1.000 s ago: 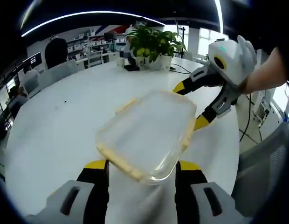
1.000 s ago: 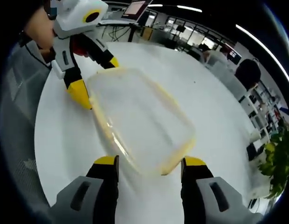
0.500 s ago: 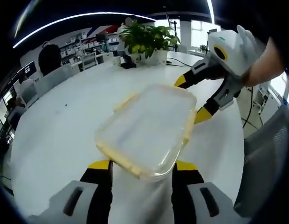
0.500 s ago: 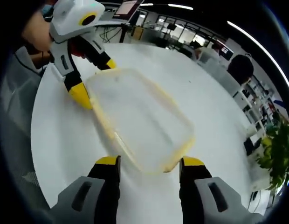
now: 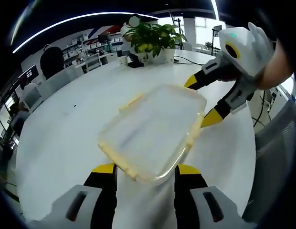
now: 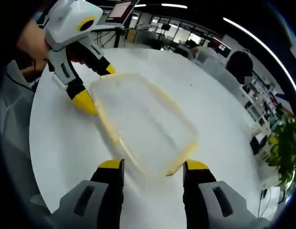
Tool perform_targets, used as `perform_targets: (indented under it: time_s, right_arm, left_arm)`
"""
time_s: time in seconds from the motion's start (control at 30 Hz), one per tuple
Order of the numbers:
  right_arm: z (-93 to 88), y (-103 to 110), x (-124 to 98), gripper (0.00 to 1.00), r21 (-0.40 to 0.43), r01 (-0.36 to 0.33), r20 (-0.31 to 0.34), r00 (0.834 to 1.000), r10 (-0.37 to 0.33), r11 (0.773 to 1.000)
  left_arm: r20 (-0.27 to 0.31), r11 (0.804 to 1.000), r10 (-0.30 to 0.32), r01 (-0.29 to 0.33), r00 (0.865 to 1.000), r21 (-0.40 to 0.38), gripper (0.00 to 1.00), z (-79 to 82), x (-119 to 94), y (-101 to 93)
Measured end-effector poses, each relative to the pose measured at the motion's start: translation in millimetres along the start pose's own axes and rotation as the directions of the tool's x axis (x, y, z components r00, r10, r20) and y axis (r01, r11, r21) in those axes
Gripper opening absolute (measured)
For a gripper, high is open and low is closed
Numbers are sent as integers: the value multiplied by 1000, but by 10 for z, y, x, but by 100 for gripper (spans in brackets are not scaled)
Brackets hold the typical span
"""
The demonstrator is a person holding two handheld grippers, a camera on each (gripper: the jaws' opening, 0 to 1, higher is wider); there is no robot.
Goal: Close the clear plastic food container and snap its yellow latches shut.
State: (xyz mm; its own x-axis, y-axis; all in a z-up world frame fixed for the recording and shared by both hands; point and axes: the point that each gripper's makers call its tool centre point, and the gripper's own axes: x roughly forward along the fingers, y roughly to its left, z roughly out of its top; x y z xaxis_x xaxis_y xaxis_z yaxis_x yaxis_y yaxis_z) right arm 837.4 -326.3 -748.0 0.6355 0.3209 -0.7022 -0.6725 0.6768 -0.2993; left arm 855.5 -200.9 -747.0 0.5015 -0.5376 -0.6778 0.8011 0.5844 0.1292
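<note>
- Container sits mid-frame on white table, lid on.
- Left gripper and right gripper both spread open, straddling opposite short ends.
- Step judged: latching; next, press yellow latches down.

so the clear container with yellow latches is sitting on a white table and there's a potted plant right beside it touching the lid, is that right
Not quite. The potted plant isn't touching the container; it stands well away, at the far side of the white table, as the left gripper view shows. The rest holds: the clear container with yellow latches sits on the white table, with a gripper's open jaws at either end.
</note>
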Motion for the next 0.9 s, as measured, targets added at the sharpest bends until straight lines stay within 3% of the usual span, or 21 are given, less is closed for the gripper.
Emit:
perform_targets:
  time_s: [0.3, 0.9]
  right_arm:
    - [119, 46, 67, 46, 25, 0, 8, 1000, 0, 1000]
    - [240, 123, 151, 46, -16, -13, 14, 1000, 13, 1000]
  left_arm:
    - [-14, 1000, 30, -30, 999, -9, 43, -62, -31, 112]
    - [-25, 997, 68, -68, 997, -30, 44, -142, -90, 246]
